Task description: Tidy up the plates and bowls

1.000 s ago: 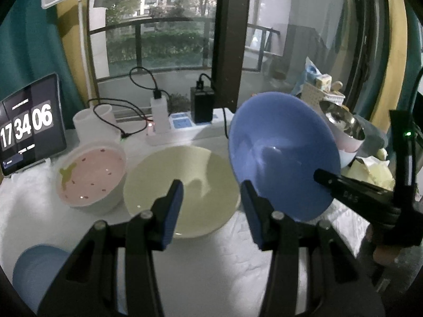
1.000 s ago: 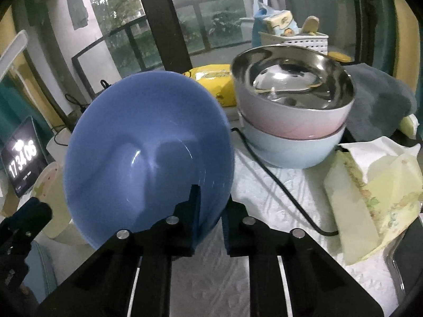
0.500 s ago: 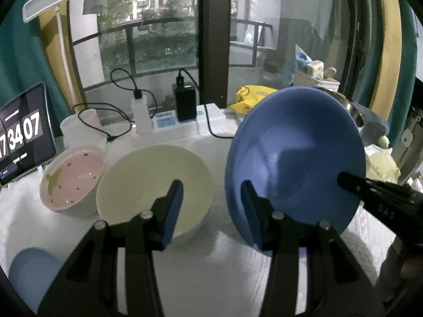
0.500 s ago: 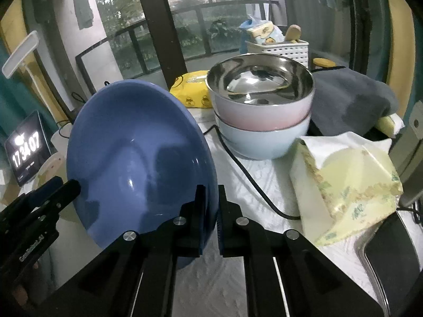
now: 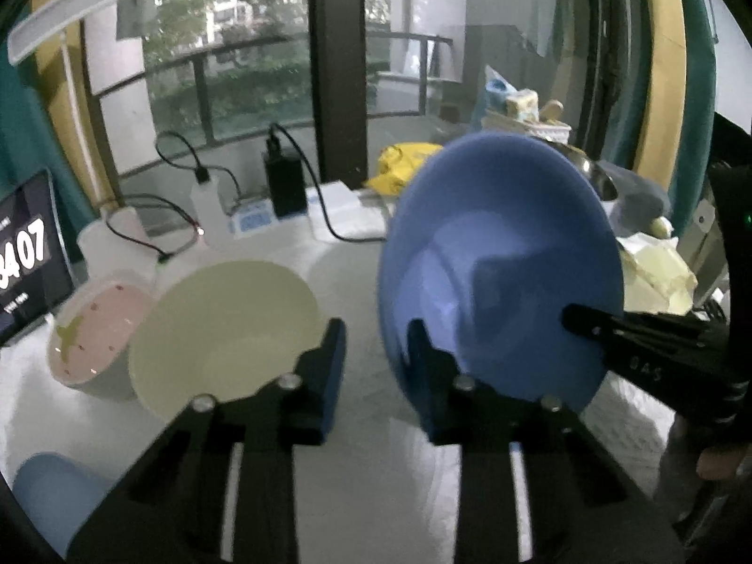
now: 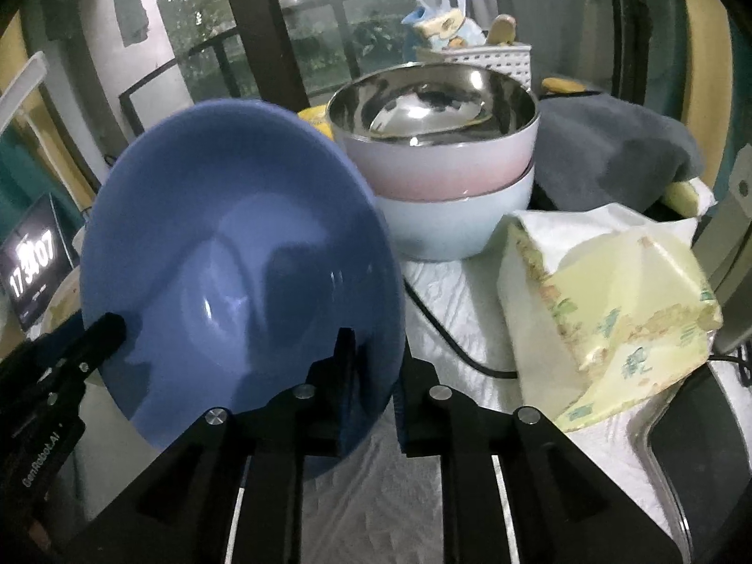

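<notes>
A blue plate [image 5: 498, 244] [image 6: 235, 235] stands tilted almost on edge above the white table cover [image 5: 357, 479]. My right gripper [image 6: 376, 385] [image 5: 583, 324] grips its lower rim, one finger on the inner face and one behind; its jaws are easing open with the pads still on the rim. My left gripper [image 5: 376, 366] [image 6: 89, 329] straddles the plate's opposite rim. Its jaws are closing, with a gap still showing beside the rim. A cream plate [image 5: 225, 329] and a speckled pink bowl [image 5: 94, 329] sit to the left. A steel-lined pink bowl [image 6: 437, 160] is nested in a pale blue bowl [image 6: 451, 225] behind.
A tablet clock [image 5: 23, 258] stands at the far left, with a power strip and cables [image 5: 263, 221] by the window. A tissue pack [image 6: 601, 305], grey cloth [image 6: 611, 150], black cable [image 6: 446, 333] and white basket [image 6: 474, 56] crowd the right. A light blue cup [image 5: 47, 493] sits near left.
The left jaws have narrowed around the blue plate's rim. The plate, held by the right gripper, has swung more upright and come closer to the left gripper.
</notes>
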`<state>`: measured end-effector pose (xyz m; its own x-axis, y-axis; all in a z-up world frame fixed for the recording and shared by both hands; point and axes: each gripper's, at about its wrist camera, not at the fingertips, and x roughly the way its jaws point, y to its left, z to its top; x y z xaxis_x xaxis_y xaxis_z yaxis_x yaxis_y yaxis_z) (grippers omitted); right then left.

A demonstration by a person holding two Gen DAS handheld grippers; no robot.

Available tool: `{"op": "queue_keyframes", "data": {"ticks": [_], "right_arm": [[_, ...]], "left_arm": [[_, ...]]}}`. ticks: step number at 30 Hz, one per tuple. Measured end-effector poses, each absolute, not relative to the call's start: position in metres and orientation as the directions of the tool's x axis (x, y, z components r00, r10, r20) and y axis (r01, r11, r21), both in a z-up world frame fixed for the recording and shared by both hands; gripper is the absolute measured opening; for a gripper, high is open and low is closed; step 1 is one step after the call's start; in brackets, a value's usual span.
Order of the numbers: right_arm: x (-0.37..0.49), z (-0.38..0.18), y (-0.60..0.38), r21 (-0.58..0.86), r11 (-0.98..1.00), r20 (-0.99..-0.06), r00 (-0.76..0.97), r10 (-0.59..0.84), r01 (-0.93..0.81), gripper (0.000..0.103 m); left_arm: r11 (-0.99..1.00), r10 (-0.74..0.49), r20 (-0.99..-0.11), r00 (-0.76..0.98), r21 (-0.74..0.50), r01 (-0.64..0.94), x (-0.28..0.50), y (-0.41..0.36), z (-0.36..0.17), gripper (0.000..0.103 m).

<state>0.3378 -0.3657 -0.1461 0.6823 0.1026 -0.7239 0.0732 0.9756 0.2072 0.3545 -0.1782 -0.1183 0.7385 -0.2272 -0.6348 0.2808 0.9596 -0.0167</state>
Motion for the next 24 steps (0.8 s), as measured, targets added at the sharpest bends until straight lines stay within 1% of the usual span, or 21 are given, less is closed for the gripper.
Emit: {"op": "queue_keyframes", "data": {"ticks": [3, 5, 10, 16, 24], "right_arm": [[0.336, -0.146, -0.362, 0.220, 0.974, -0.722, 0.681, 0.125, 0.055, 0.014], [0.334, -0.144, -0.359, 0.214, 0.976, -0.719, 0.685, 0.122, 0.051, 0.014], [0.324, -0.135, -0.353, 0.214, 0.976, -0.706, 0.696, 0.130, 0.035, 0.014], [0.310, -0.121, -0.353, 0.225, 0.974, -0.693, 0.707, 0.140, 0.028, 0.014], [0.284, -0.106, -0.339, 0.217, 0.976, -0.703, 0.696, 0.149, 0.009, 0.015]], "left_arm": [[0.953, -0.244, -0.636, 0.732, -0.019, 0.302, 0.351, -0.182, -0.119, 0.020], [0.955, -0.237, -0.631, 0.739, -0.012, 0.297, 0.349, -0.182, -0.117, 0.019], [0.957, -0.246, -0.634, 0.733, -0.038, 0.288, 0.345, -0.174, -0.114, 0.019], [0.954, -0.265, -0.612, 0.745, -0.054, 0.295, 0.328, -0.167, -0.100, 0.019], [0.955, -0.272, -0.608, 0.746, -0.077, 0.285, 0.298, -0.150, -0.088, 0.019]]}}
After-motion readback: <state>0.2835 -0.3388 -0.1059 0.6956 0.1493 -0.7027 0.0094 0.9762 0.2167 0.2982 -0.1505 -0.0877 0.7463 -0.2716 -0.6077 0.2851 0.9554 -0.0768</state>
